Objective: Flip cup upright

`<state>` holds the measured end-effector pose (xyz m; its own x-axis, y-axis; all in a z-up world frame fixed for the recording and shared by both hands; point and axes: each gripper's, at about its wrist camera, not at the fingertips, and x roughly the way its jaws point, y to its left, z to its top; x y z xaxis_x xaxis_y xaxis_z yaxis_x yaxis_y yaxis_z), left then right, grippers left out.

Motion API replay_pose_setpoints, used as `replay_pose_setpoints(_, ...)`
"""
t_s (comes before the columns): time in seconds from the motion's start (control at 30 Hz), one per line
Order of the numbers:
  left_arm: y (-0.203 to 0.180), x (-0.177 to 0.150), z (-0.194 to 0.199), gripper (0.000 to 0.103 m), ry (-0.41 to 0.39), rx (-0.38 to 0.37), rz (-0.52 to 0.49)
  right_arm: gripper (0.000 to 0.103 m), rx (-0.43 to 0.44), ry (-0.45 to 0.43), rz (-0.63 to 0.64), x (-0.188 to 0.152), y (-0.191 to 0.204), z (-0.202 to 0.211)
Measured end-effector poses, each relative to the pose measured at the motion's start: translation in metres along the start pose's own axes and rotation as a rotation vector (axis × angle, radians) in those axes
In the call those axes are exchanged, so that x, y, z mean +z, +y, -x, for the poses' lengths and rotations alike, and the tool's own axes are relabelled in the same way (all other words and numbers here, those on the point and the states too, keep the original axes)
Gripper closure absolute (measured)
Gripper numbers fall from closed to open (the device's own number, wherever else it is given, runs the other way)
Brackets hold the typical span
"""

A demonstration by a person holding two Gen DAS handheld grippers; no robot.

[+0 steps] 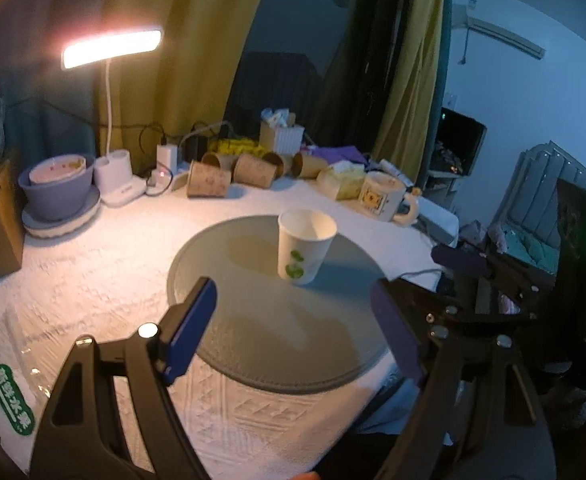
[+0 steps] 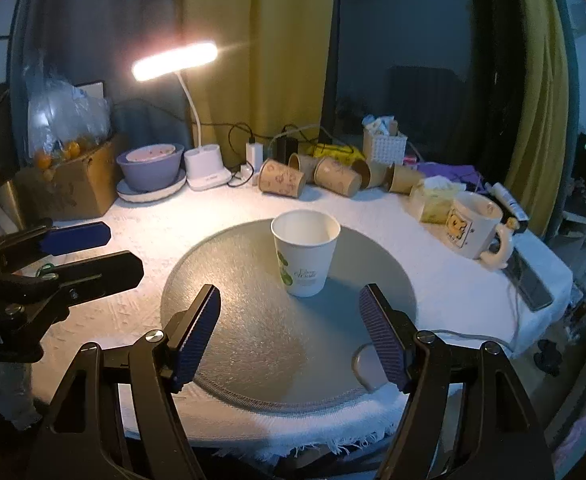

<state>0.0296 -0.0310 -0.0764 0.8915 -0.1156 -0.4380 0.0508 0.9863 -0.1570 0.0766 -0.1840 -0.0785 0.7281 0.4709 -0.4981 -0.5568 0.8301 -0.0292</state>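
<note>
A white paper cup (image 1: 304,245) with green print stands upright, mouth up, on a round grey mat (image 1: 253,332); it also shows in the right wrist view (image 2: 305,252) on the mat (image 2: 261,336). My left gripper (image 1: 293,332) is open and empty, held back from the cup over the mat's near part. My right gripper (image 2: 289,336) is open and empty, just short of the cup. The left gripper shows at the left of the right wrist view (image 2: 89,252), and the right gripper at the right of the left wrist view (image 1: 465,264).
Several brown paper cups (image 2: 317,178) lie on their sides at the back. A cream mug (image 2: 477,226), tissue pack (image 2: 433,198), white basket (image 2: 385,146), lit desk lamp (image 2: 175,60), purple bowl (image 2: 151,166) and cardboard box (image 2: 73,184) ring the white-clothed table (image 2: 133,208).
</note>
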Motion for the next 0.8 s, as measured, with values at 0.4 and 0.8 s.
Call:
replay_pose_setpoints(0.4, -0.005, 0.015, 0.037, 0.022, -0.109, 0.003, -0.019, 0.028, -0.034, -0.066, 0.004, 0.015, 0.007, 0.045)
replay_pose_setpoints(0.8, -0.011, 0.027, 0.067, 0.022, -0.198, 0.003, -0.038, 0.028, -0.057, -0.126, 0.005, 0.027, 0.011, 0.077)
